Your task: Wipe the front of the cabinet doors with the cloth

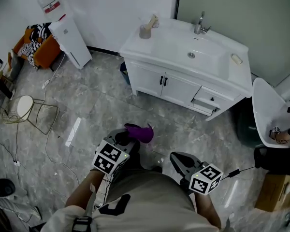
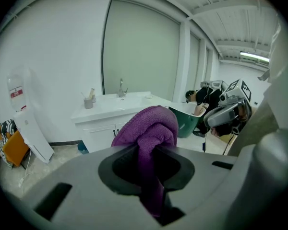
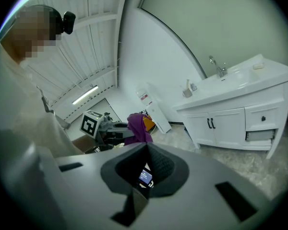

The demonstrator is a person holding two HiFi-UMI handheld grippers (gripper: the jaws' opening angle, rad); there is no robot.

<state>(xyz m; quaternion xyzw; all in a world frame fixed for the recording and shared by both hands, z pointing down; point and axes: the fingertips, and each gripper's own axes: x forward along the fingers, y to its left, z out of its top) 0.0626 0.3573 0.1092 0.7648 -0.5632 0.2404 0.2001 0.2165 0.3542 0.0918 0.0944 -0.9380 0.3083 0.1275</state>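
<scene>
The white vanity cabinet stands against the far wall, its two doors closed with dark handles. The doors also show in the left gripper view and the right gripper view. My left gripper is low and well short of the cabinet, shut on a purple cloth. The cloth bulges out above the pinched jaws. My right gripper is beside it to the right, shut with nothing held. It sees the left gripper and cloth to its left.
On the counter are a tap, a cup and soap. A drawer stands slightly open right of the doors. A white dispenser, orange bag and wire stool are at left. A person sits at right.
</scene>
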